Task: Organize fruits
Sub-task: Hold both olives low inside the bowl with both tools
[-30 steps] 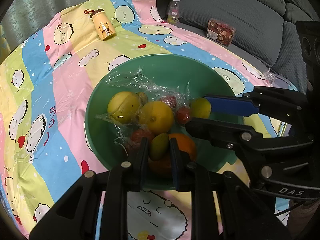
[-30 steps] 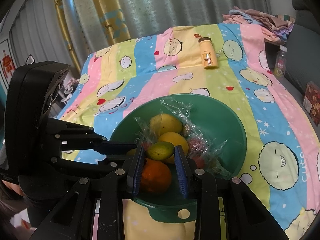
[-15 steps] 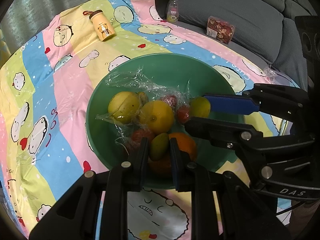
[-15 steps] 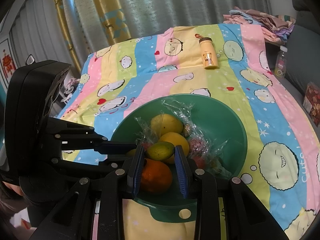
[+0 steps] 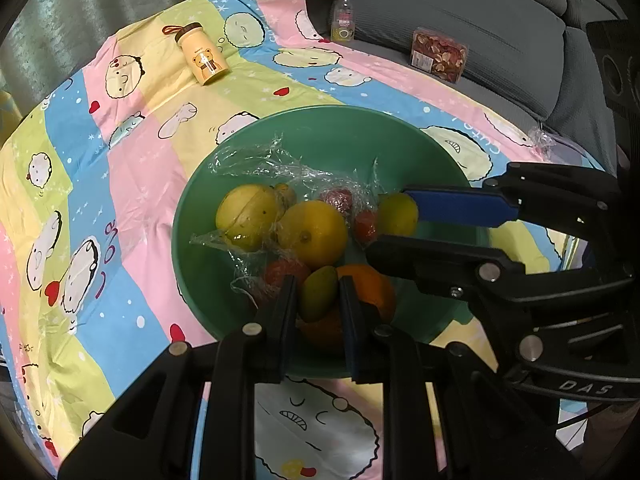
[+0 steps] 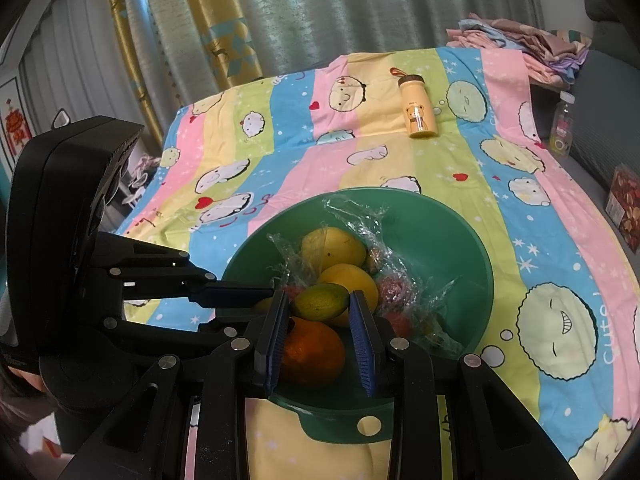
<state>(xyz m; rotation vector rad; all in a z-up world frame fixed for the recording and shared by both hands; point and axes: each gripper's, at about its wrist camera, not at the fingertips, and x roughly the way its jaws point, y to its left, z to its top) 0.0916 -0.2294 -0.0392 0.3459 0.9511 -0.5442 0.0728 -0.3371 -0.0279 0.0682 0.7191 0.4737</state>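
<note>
Both grippers hover over the green bowl (image 6: 452, 232) on the cartoon bedsheet (image 6: 280, 152), left gripper (image 5: 318, 292) fingers narrow and right gripper (image 6: 320, 304) fingers a bit wider, neither clearly pinching the small mango (image 6: 320, 301) atop the orange (image 6: 314, 354), probably lining up a grab.

The bowl (image 5: 436, 160) sits on the patterned sheet (image 5: 132, 184) and holds the fruit heaped among crumpled plastic wrap (image 5: 256, 164). A small mango (image 6: 320, 301) lies on top of an orange (image 6: 314, 354) at the bowl's near side. Beyond the bowl a flask (image 5: 202, 55) lies on the sheet; further right stand a bottle (image 5: 343, 22) and a snack box (image 5: 439, 55).
</note>
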